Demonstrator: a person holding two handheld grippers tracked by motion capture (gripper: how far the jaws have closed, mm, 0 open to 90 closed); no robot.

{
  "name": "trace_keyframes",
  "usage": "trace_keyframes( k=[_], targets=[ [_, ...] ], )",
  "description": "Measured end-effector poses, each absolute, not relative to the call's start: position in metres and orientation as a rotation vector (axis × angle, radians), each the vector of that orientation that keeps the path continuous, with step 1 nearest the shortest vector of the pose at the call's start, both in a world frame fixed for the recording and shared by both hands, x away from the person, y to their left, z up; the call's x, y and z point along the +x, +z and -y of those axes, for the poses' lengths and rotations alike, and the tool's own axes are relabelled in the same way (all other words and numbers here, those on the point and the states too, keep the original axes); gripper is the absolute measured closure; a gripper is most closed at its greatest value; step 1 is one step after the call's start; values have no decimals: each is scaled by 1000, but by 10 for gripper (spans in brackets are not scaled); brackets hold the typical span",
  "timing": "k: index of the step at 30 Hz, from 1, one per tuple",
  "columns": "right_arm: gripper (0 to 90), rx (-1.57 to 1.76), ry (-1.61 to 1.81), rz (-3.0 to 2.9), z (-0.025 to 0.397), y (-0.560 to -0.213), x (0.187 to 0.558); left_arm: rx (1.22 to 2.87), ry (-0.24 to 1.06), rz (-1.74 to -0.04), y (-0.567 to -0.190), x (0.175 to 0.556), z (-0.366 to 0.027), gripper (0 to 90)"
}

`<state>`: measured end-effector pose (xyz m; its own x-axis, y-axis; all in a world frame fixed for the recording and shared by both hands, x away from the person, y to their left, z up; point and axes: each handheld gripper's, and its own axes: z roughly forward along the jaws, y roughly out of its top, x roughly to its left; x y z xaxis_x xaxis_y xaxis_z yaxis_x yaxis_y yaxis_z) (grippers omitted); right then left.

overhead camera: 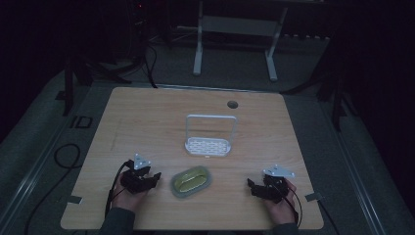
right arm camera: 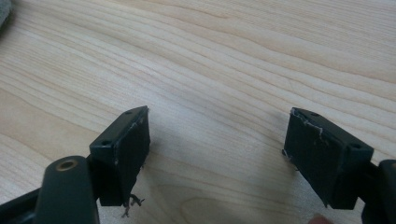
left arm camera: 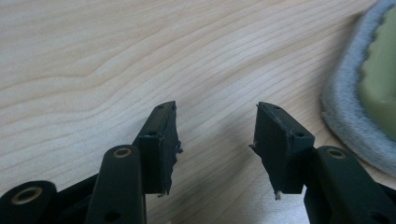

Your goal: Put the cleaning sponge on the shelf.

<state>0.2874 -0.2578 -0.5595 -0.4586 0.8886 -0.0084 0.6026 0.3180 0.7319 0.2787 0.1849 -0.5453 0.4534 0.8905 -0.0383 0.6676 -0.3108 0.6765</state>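
Both grippers rest on the wooden table [overhead camera: 147, 117] with jaws apart, holding nothing — left gripper [overhead camera: 155, 177] near-left, right gripper [overhead camera: 250, 185] near-right. Between them sits a grey dish [overhead camera: 191, 181] with something green inside — a white rack [overhead camera: 209, 139] stands farther back.
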Motion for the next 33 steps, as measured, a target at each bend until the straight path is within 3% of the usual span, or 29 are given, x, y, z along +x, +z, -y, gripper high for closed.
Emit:
trace_keyframes(
  k=[33],
  targets=[
    [219,1332,941,-2173,257,-560,287,2145,332,-1140,-484,279,-158,553]
  ],
)
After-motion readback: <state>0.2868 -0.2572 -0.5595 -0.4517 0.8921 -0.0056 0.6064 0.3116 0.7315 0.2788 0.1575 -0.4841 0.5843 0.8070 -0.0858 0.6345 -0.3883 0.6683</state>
